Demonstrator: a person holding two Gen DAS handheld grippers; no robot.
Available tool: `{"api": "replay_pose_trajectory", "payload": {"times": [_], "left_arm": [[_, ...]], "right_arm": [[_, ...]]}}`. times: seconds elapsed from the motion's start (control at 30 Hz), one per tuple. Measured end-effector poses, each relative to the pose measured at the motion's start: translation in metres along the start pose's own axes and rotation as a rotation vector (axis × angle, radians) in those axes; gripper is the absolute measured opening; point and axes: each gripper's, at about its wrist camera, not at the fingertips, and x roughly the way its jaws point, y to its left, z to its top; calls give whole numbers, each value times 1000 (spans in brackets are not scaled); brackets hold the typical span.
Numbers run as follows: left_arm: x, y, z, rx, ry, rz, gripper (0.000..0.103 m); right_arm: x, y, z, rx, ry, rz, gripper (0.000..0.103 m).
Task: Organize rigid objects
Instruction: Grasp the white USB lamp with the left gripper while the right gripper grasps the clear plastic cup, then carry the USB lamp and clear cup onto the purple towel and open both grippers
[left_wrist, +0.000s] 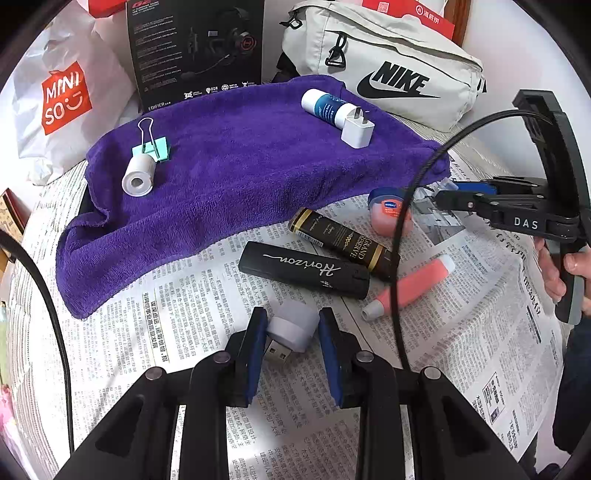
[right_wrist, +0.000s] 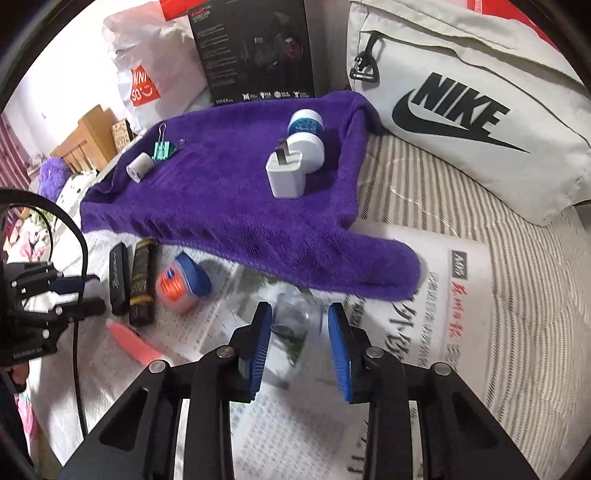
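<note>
Right tool (right_wrist: 300, 323) open around clear blurred object (right_wrist: 295, 325), on newspaper (right_wrist: 406, 332).

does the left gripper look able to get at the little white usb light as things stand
Probably yes. The USB light already lies on the newspaper between the open fingers of the left gripper, and nothing sits between the blue pads and it. The black Horizon case lies just beyond, apart.

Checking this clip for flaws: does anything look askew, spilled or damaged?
Nothing spilled or broken. The purple towel is rumpled, one corner trailing onto the newspaper. The tubes lie scattered at angles, unsorted.
</note>
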Motion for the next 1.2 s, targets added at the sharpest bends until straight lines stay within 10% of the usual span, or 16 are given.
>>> {"api": "replay_pose_trajectory", "payload": {"times": [1.2], "left_arm": [[-30,43,20,-93,-84,-5,28]], "right_arm": [[-30,16,52,-16,-50,58,27]]}}
